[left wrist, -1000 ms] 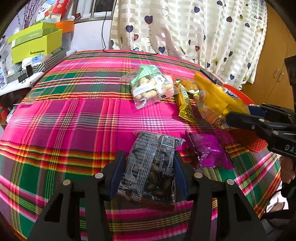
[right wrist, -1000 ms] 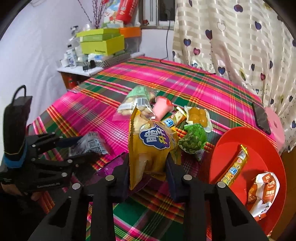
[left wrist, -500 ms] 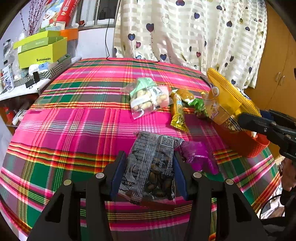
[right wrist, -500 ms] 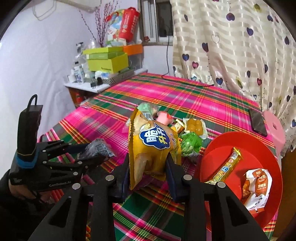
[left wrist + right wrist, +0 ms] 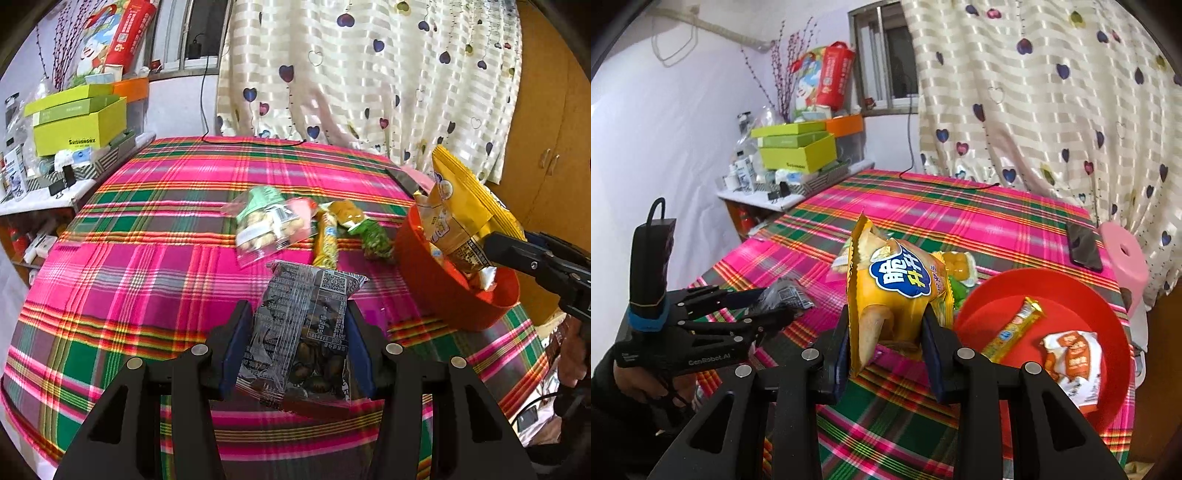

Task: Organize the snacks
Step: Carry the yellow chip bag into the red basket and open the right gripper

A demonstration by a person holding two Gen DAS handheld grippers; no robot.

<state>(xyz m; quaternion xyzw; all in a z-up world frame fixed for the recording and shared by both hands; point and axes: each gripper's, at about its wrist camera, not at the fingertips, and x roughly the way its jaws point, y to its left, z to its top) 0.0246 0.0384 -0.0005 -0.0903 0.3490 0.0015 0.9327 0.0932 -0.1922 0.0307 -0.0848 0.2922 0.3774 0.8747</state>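
Note:
My left gripper is shut on a clear dark snack packet and holds it above the plaid table. My right gripper is shut on a yellow chip bag, held upright just left of the red bowl. In the left wrist view the yellow bag hangs over the red bowl. The bowl holds a yellow snack bar and an orange-white packet. On the cloth lie a clear bag of nuts, a yellow bar and a green packet.
A black phone lies near the table's far right edge beside a pink stool. Green boxes sit on a cluttered shelf at the left. A heart-print curtain hangs behind the table.
Both grippers have risen with their packets. The right gripper carried the yellow bag rightward, up to the red bowl. The purple packet beside the dark packet is out of sight now.

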